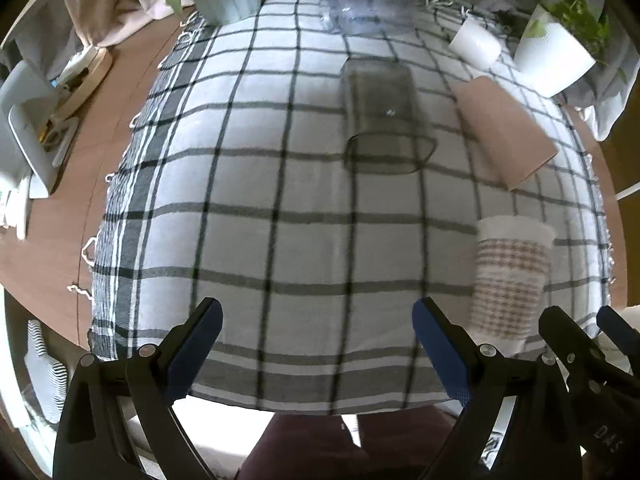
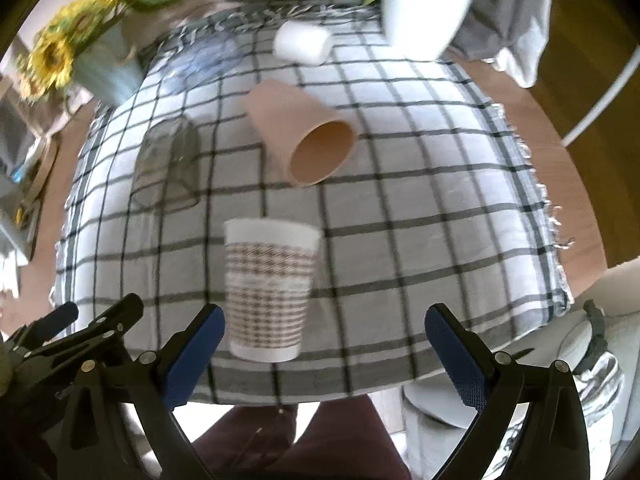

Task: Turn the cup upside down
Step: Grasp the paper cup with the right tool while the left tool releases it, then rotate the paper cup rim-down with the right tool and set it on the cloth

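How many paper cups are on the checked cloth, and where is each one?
3. The patterned cup stands upright at the near edge; the brown cup lies on its side mid-cloth; the white cup lies by the far edge.

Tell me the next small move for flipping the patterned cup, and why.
Probably ease the right claw forward and a little left so its open jaws straddle the patterned cup. The cup stands upright, rim up, near the cloth's front edge, nearer the claw's left finger, and nothing grips it yet.
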The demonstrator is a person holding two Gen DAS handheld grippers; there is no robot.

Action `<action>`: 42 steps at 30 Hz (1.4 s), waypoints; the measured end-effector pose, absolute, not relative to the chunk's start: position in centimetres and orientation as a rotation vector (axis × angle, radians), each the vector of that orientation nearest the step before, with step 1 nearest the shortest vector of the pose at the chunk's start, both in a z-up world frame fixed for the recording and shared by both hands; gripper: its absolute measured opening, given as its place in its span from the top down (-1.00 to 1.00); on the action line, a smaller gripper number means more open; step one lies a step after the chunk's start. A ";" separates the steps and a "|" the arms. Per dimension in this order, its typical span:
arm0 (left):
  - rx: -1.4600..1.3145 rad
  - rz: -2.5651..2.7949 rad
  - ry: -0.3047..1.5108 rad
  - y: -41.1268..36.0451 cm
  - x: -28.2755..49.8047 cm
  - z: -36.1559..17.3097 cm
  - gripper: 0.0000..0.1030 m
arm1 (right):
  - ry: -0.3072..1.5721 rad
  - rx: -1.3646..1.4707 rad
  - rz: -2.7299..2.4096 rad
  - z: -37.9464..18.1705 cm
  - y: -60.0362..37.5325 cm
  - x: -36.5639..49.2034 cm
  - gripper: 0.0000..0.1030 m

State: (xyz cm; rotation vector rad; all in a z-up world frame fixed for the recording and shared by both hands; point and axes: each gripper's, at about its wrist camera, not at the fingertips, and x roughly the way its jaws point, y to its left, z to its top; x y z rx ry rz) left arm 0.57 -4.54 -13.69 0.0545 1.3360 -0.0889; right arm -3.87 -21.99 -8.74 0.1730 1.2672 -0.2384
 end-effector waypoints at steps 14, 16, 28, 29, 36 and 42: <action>0.147 -0.095 1.390 -4.0 0.8 -17.1 -0.88 | 1.369 0.212 -0.169 -13.7 -19.6 -2.9 -0.54; 0.156 -0.102 1.392 -4.2 0.8 -17.3 -0.88 | 1.373 0.221 -0.164 -14.0 -19.5 -2.9 -0.51; 0.146 -0.129 1.366 -5.2 0.9 -16.8 -0.88 | 1.375 0.272 -0.145 -14.0 -20.0 -3.5 -0.10; 0.140 -0.133 1.364 -5.3 1.0 -16.6 -0.88 | 1.373 0.273 -0.140 -13.6 -20.0 -3.6 -0.10; 0.101 -0.164 1.334 -4.9 1.4 -15.6 -0.88 | 1.364 0.261 -0.109 -10.8 -20.3 -3.5 -0.10; 0.075 -0.152 1.316 -3.9 1.7 -15.2 -0.88 | 1.383 0.243 -0.061 -10.1 -19.7 -2.1 -0.09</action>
